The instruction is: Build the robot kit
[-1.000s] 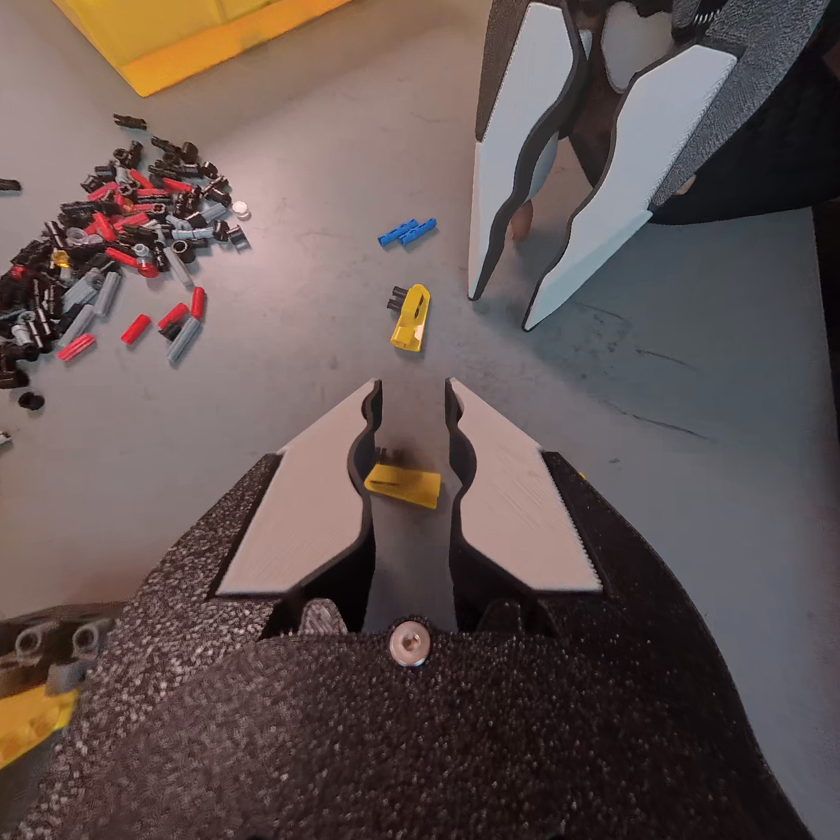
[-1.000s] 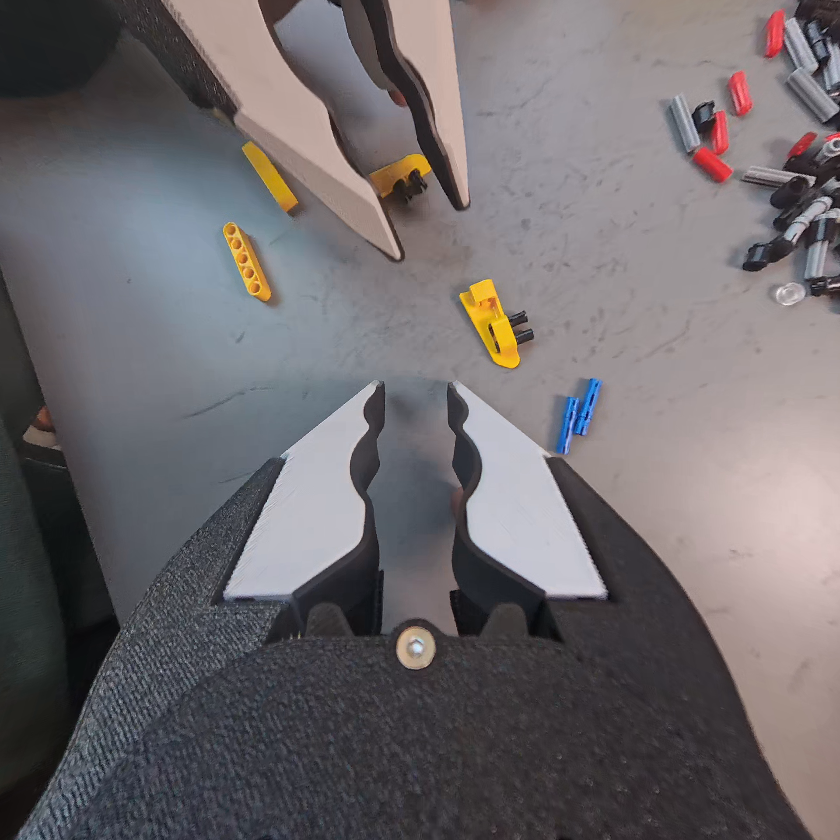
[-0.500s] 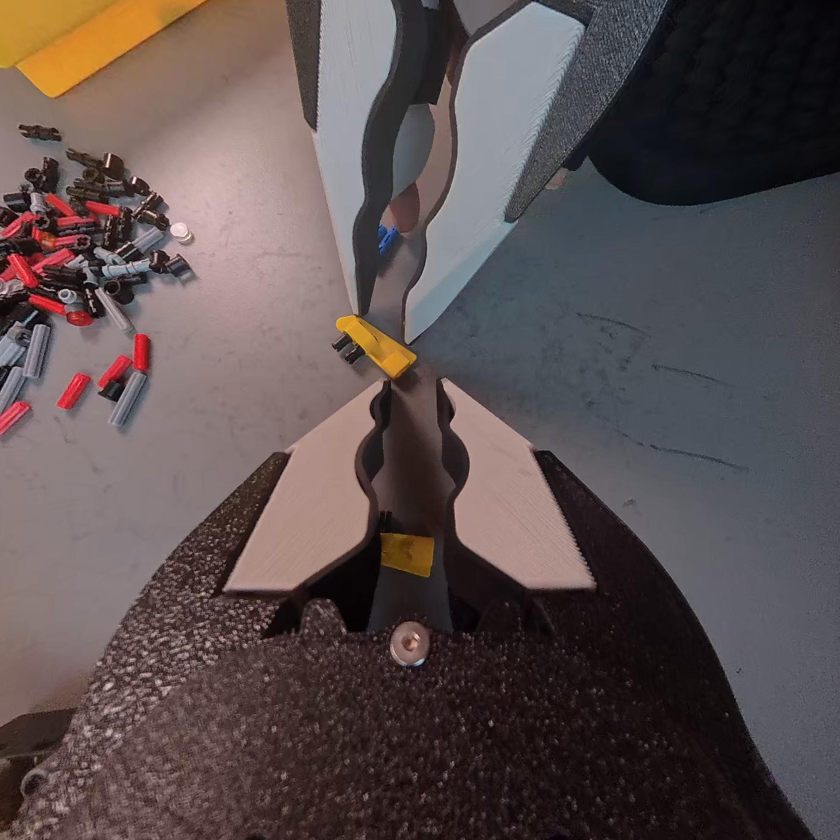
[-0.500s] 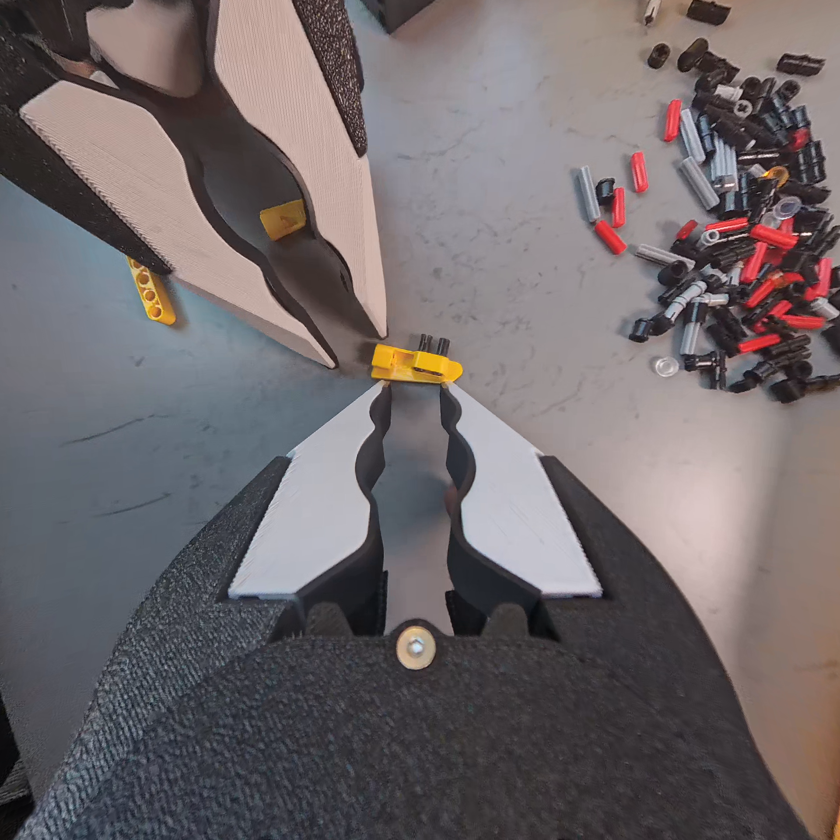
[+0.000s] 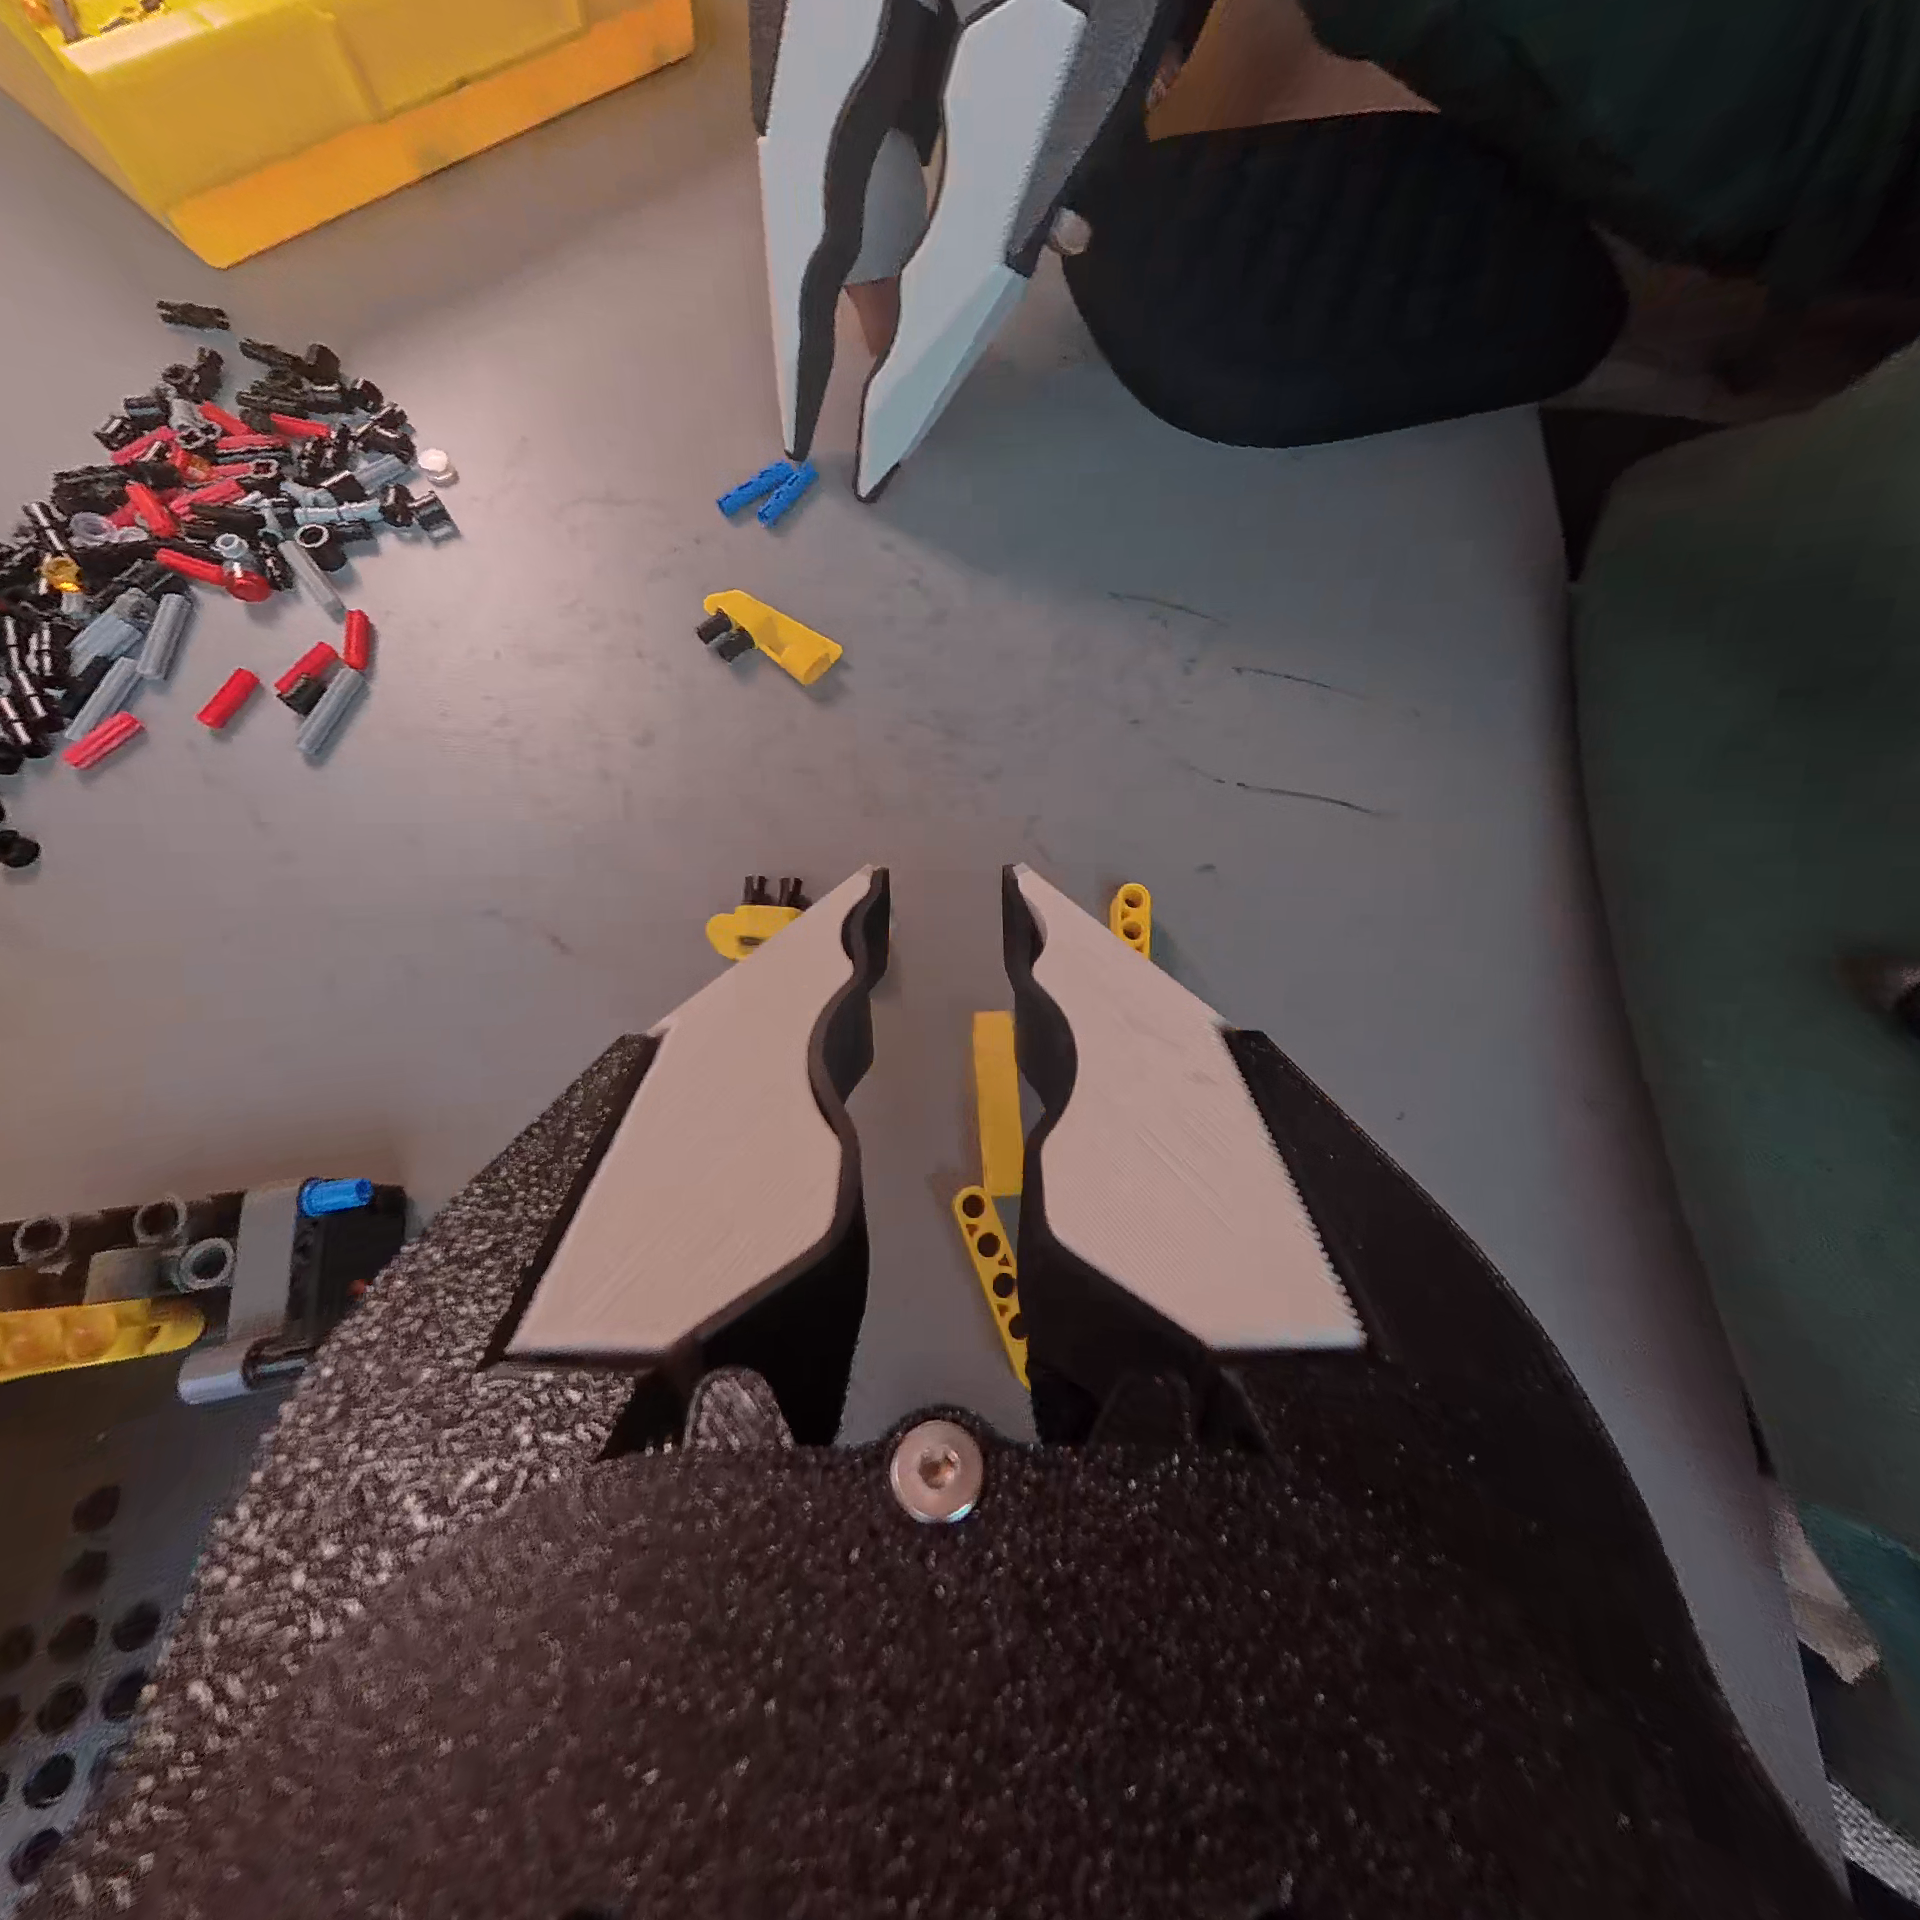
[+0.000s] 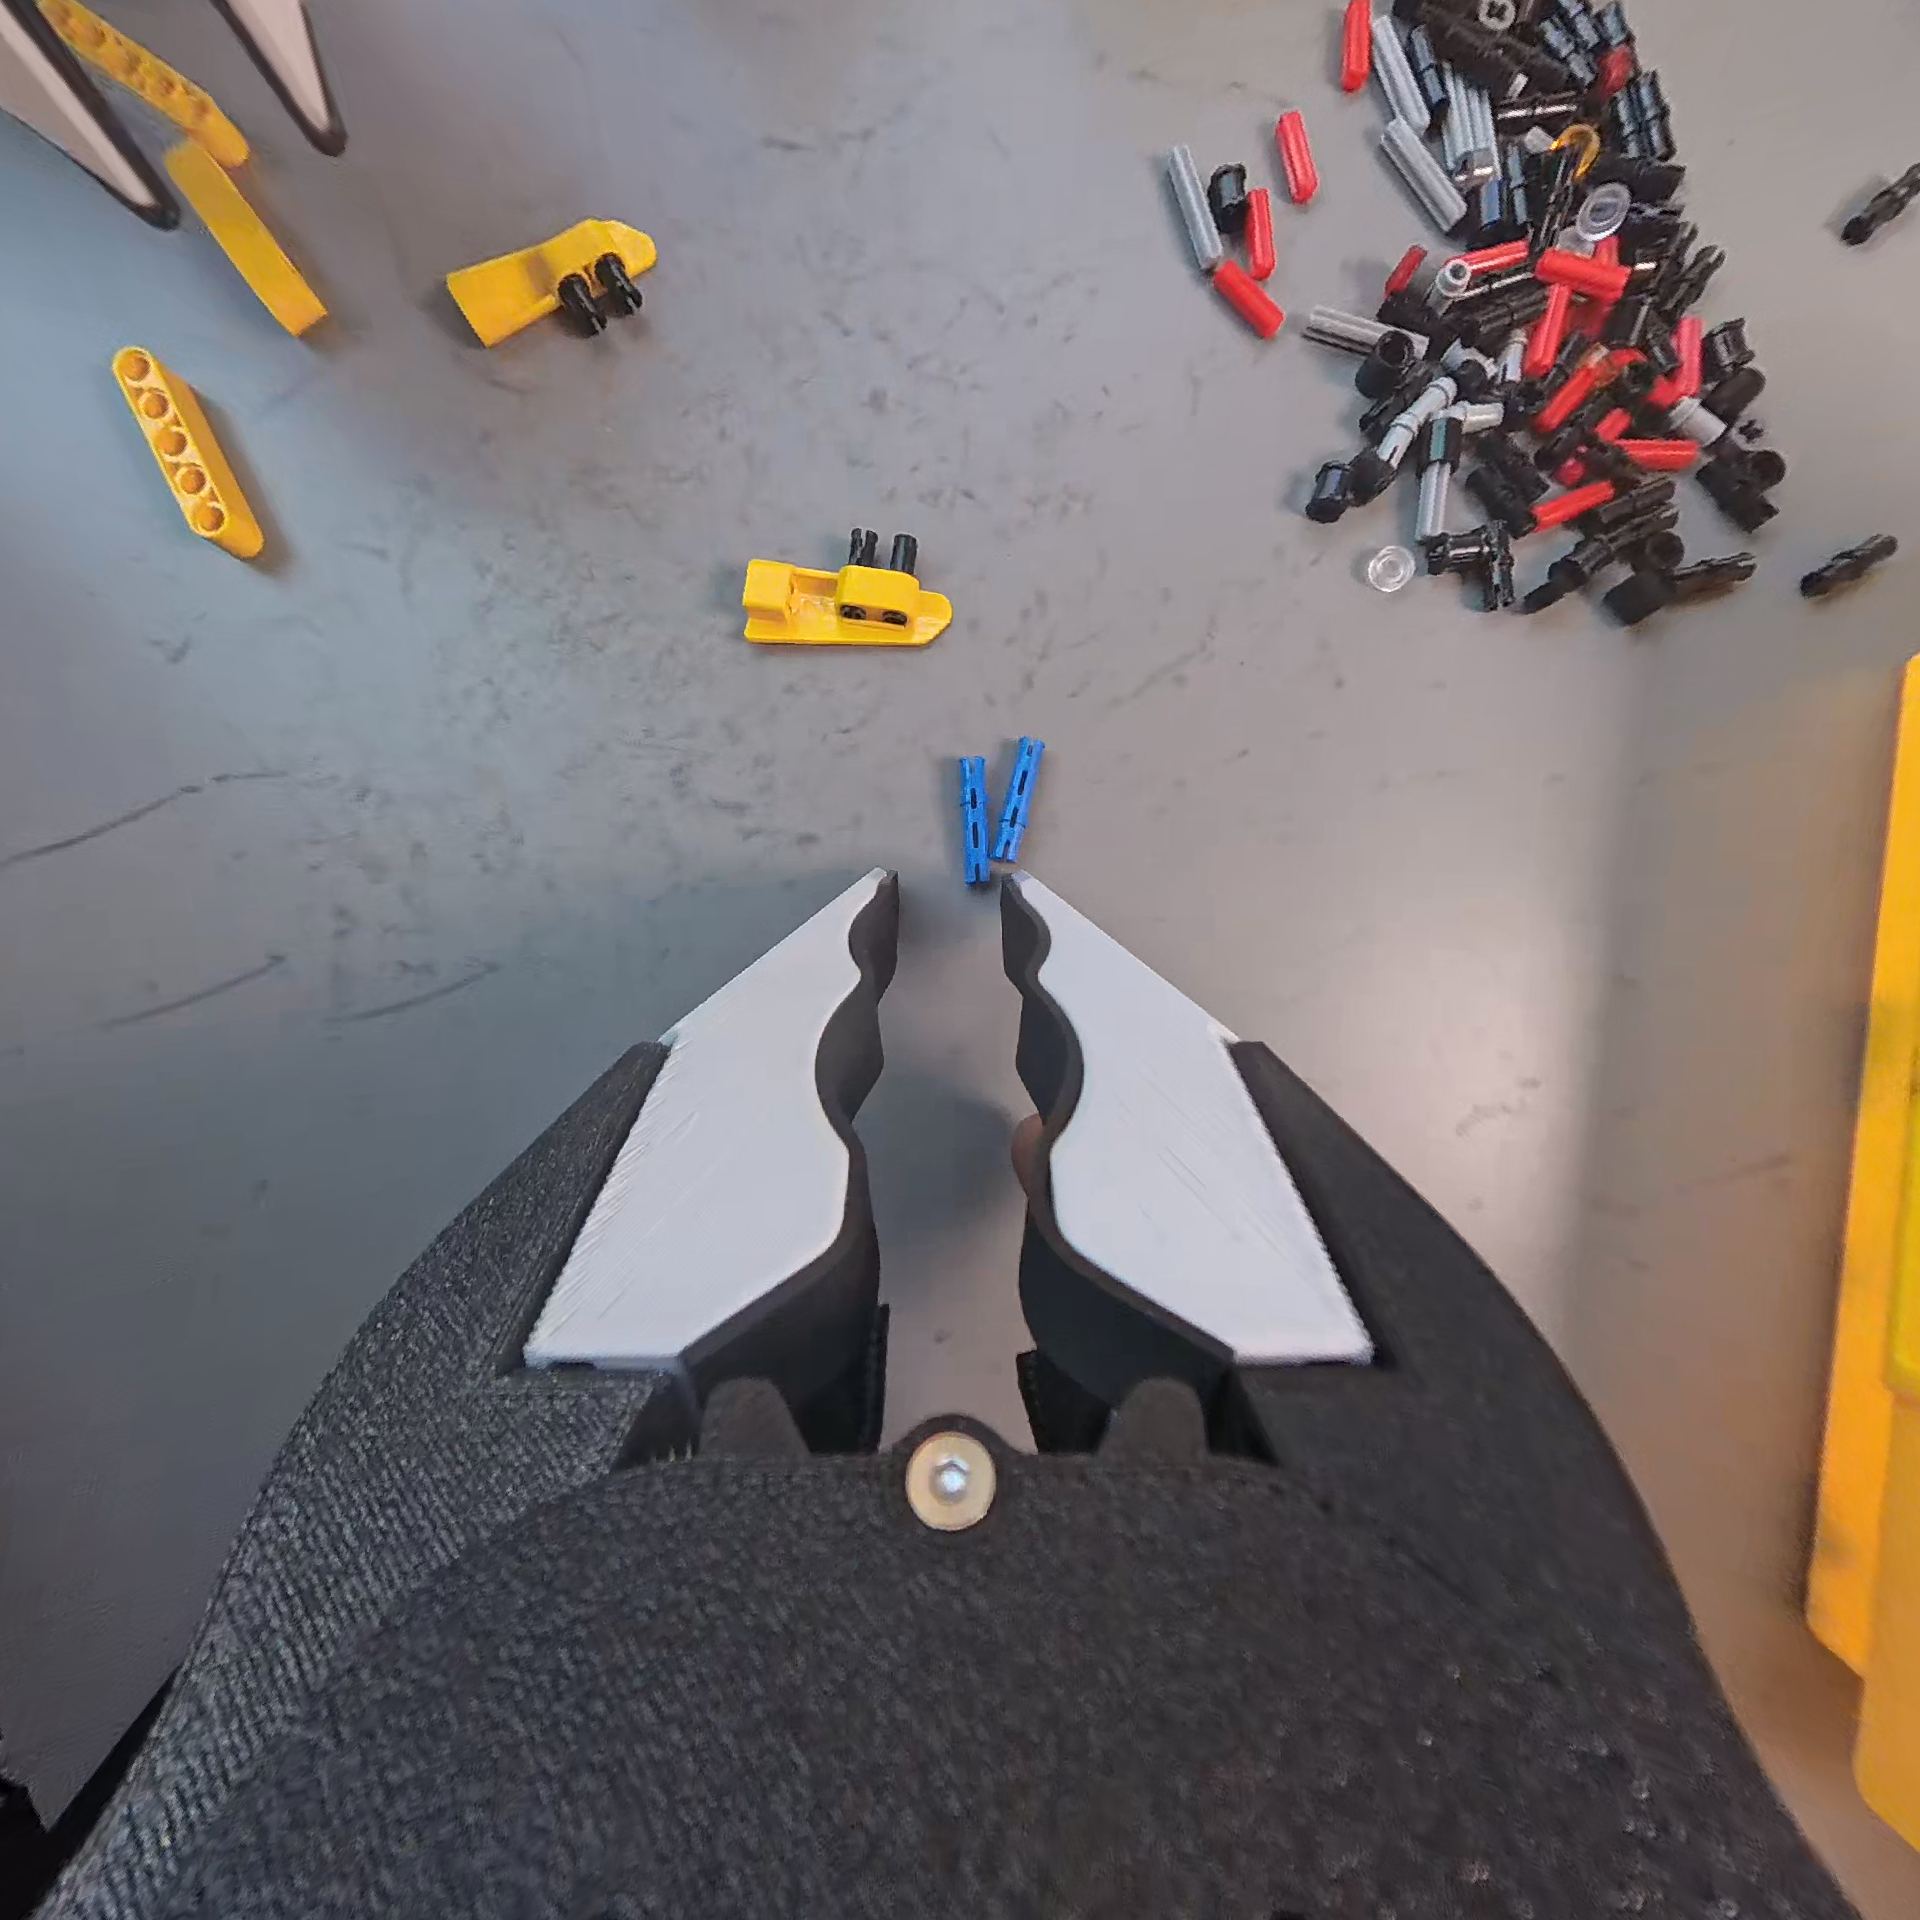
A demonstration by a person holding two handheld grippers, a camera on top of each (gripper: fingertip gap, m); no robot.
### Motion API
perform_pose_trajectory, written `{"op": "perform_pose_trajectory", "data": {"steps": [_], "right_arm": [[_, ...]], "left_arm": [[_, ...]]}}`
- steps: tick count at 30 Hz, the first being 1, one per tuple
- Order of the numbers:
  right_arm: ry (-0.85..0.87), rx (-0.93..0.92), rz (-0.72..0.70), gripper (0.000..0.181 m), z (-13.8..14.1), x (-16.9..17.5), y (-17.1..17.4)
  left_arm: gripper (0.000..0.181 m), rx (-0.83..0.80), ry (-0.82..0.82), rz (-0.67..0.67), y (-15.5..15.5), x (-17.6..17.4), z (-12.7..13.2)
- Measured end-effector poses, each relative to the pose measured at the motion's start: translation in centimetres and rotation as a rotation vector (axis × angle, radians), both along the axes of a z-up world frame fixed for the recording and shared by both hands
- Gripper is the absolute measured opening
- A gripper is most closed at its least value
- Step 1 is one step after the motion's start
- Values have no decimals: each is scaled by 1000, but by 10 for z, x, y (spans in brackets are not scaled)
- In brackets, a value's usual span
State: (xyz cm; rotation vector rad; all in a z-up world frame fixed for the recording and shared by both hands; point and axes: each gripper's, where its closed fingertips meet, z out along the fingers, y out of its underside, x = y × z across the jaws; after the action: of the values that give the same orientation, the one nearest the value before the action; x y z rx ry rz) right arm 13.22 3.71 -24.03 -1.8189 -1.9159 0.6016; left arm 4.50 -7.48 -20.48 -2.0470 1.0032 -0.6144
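Note:
My right gripper [image 6: 948, 883] is open and empty, its tips just short of two blue pins [image 6: 995, 805] lying side by side on the grey table. In the left wrist view it [image 5: 836, 473] stands tip-down beside the blue pins [image 5: 767, 491]. A yellow piece with two black pins [image 6: 844, 605] lies beyond the blue ones; it also shows in the left wrist view [image 5: 771, 636]. My left gripper [image 5: 943, 883] is open and empty, above a yellow flat bar [image 5: 995, 1101] and a yellow holed beam [image 5: 992, 1273]. A second yellow piece with black pins [image 5: 750, 920] lies by its left finger.
A pile of red, grey and black pins [image 5: 177, 540] lies at the left, also in the right wrist view [image 6: 1558, 312]. A yellow bin [image 5: 343, 94] stands behind it. A partly built model [image 5: 187, 1278] sits at the lower left. A dark green sleeve [image 5: 1558, 156] is at top right. The left gripper's tips are roughly 15 centimetres from the right gripper's. The yellow flat bar [image 5: 995, 1101] sits 5 centimetres or so from the ends of my left fingers. My right wrist view [image 6: 249, 234] looks at it from another angle.
Both grippers have drawn back from the yellow piece where their tips met. The right one now stands at the blue pins. The left one has pulled back over the yellow beams.

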Motion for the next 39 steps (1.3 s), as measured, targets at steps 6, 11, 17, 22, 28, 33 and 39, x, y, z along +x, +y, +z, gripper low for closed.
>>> {"op": "perform_pose_trajectory", "data": {"steps": [6, 11, 17, 22, 28, 33, 39], "right_arm": [[7, -39, -22, 8, 0, -7, 7], [31, 21, -8, 4, 0, -7, 5], [143, -2, 111, 4, 13, -12, -27], [293, -20, 279, 4, 34, -32, -67], [346, -46, 297, 4, 35, -42, -75], [403, -83, 283, 4, 41, -44, -74], [426, -87, 294, 4, 45, -43, -76]], "left_arm": [[20, -42, -20, -45, -10, 5, -7], [22, -61, 8, -165, -31, 15, -9], [24, -109, 44, -274, -53, 18, -15], [20, -68, 145, -292, -53, 19, -27], [0, 19, 198, -291, -45, 26, -30], [0, 39, 190, -296, -34, 36, -30], [0, 73, 181, -270, -21, 40, -29]]}}
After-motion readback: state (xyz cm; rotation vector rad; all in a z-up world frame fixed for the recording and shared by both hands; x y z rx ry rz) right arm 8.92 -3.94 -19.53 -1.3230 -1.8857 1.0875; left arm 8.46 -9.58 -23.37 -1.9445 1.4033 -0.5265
